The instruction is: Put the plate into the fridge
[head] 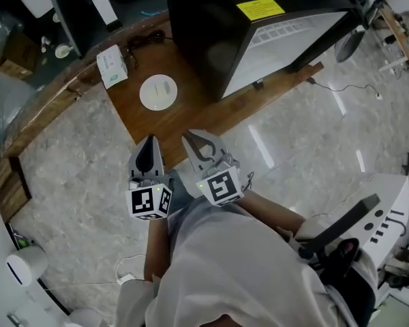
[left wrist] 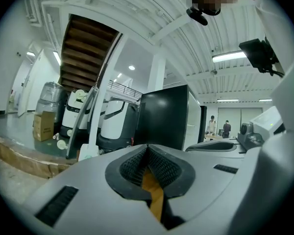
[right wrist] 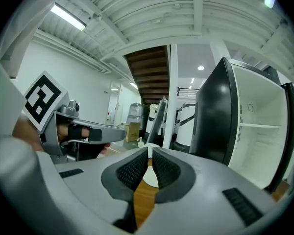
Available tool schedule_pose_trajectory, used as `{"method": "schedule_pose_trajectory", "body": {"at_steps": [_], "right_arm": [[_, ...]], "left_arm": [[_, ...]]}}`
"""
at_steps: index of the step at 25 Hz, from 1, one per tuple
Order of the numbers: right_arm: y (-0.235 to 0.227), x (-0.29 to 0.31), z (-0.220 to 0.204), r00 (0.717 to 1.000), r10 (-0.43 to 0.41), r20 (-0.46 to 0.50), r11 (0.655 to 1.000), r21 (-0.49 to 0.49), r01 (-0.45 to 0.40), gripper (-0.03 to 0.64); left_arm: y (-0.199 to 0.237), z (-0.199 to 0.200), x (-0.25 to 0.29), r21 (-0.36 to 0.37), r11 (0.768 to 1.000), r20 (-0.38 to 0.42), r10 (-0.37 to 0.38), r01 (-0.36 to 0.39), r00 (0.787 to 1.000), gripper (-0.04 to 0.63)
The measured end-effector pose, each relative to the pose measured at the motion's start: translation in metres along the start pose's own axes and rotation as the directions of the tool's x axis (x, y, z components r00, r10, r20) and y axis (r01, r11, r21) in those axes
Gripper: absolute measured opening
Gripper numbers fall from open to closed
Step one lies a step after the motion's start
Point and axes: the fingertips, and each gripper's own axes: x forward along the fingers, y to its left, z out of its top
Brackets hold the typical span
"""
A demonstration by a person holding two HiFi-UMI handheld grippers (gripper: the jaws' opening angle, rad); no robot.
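In the head view a white round plate [head: 158,92] lies on the brown wooden table [head: 191,118], ahead of both grippers. To its right stands the black fridge [head: 259,26] with its door open and its white inside [right wrist: 257,131] showing. My left gripper [head: 148,145] and right gripper [head: 191,140] hover side by side over the table's near edge, both shut and empty. In the right gripper view the plate [right wrist: 150,176] shows just beyond the shut jaws [right wrist: 150,153], and the left gripper [right wrist: 83,133] is at the left. The left gripper view looks over its shut jaws [left wrist: 148,153] at the fridge [left wrist: 164,116].
A white box [head: 112,65] and a dark cable [head: 146,41] lie on the table beyond the plate. A white machine with a black handle [head: 368,220] stands at the lower right on the pale stone floor. White machines [left wrist: 78,116] and a cardboard box [left wrist: 43,125] stand further off.
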Motion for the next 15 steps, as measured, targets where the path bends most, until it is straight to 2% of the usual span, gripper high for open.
{"method": "schedule_pose_trajectory", "body": {"at_steps": [4,7,9,12,15], "right_arm": [[-0.007,0.066,0.008,0.995,-0.092,-0.034,0.995,0.043,0.094,0.018],[-0.007,0.111,0.010,0.987,-0.139,-0.077,0.983,0.109,0.147,0.018],[-0.009,0.137,0.010,0.980,-0.169,-0.109,0.968,0.166,0.186,0.018],[-0.015,0.177,0.008,0.959,-0.242,-0.144,0.941,0.208,0.269,0.020],[-0.025,0.198,-0.004,0.929,-0.309,-0.203,0.904,0.242,0.353,0.020]], "left_arm": [[0.064,0.014,0.041,0.025,0.996,-0.015,-0.083,0.083,0.996,0.018],[0.112,0.014,0.079,0.040,0.989,-0.092,-0.140,0.144,0.986,0.020],[0.142,0.005,0.107,0.037,0.981,-0.171,-0.181,0.190,0.968,0.020],[0.187,-0.020,0.150,0.015,0.959,-0.299,-0.265,0.282,0.917,0.020],[0.210,-0.045,0.186,0.018,0.925,-0.423,-0.337,0.379,0.841,0.021]]}}
